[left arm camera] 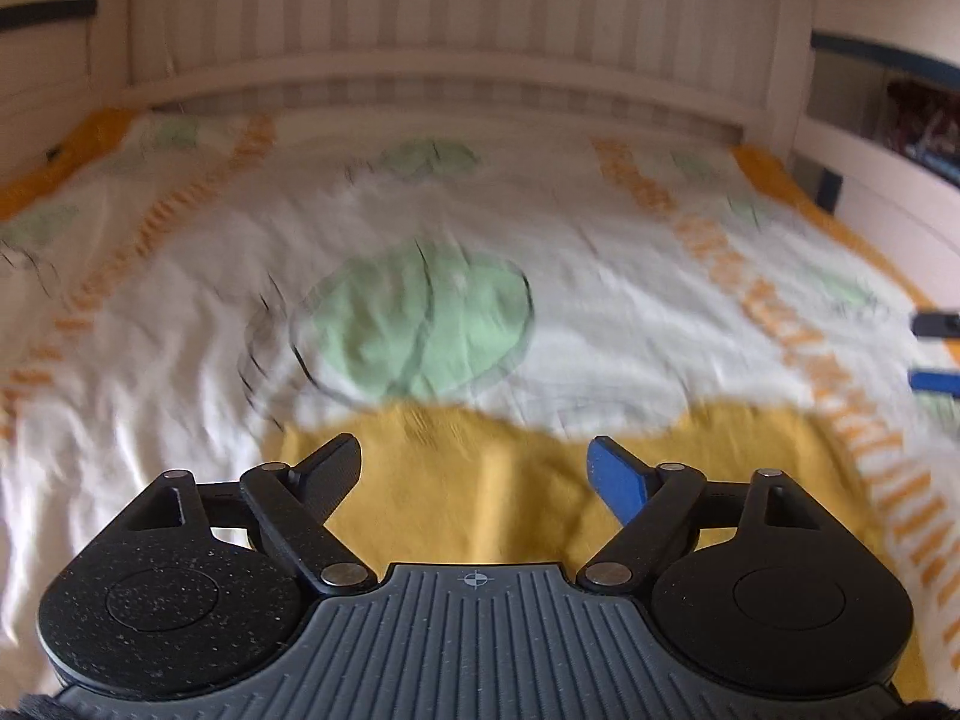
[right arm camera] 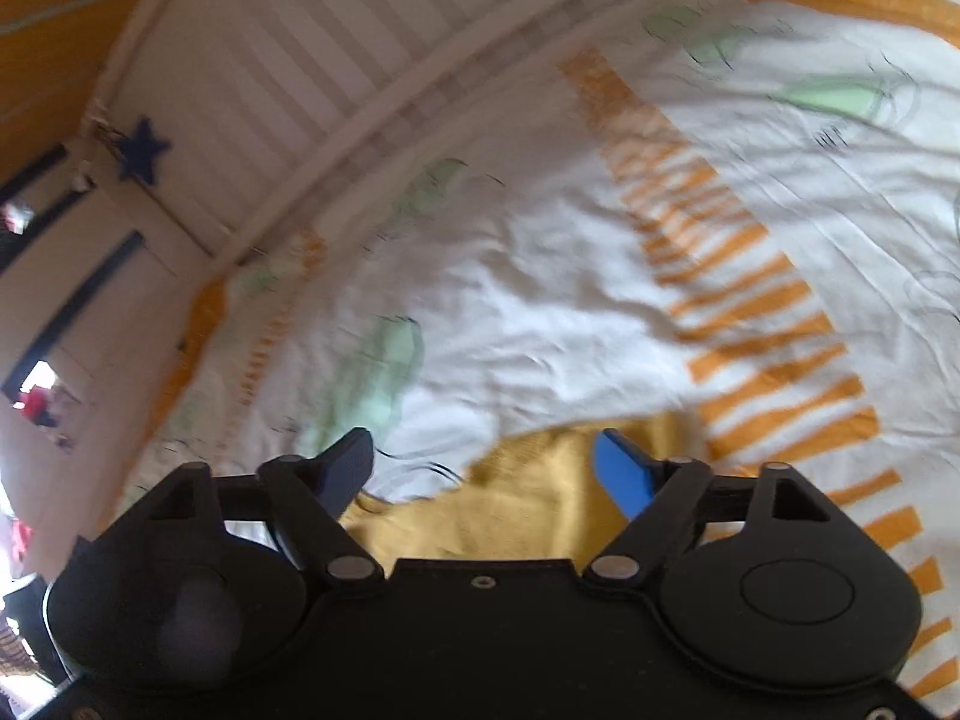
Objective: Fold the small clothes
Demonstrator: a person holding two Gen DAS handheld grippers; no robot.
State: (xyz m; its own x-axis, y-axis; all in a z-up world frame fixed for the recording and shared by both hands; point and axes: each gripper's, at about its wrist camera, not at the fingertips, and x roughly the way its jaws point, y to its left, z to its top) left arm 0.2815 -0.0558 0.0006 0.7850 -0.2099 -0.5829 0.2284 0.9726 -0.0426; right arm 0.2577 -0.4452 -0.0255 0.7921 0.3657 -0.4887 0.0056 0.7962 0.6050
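Note:
A yellow garment (left arm camera: 480,480) lies flat on the bed, below and between the fingers of my left gripper (left arm camera: 474,462), which is open and empty above it. In the right wrist view the same yellow garment (right arm camera: 516,510) lies rumpled under my right gripper (right arm camera: 483,468), which is open and empty over its edge. The right gripper's fingertips (left arm camera: 936,324) show at the right edge of the left wrist view. Both views are blurred.
The bed is covered by a white sheet (left arm camera: 600,276) with green shapes and orange stripes (right arm camera: 762,312). A white slatted headboard (left arm camera: 456,12) stands at the far side. Shelves (left arm camera: 900,108) are at the right and a cupboard with a blue star (right arm camera: 141,150) at the left.

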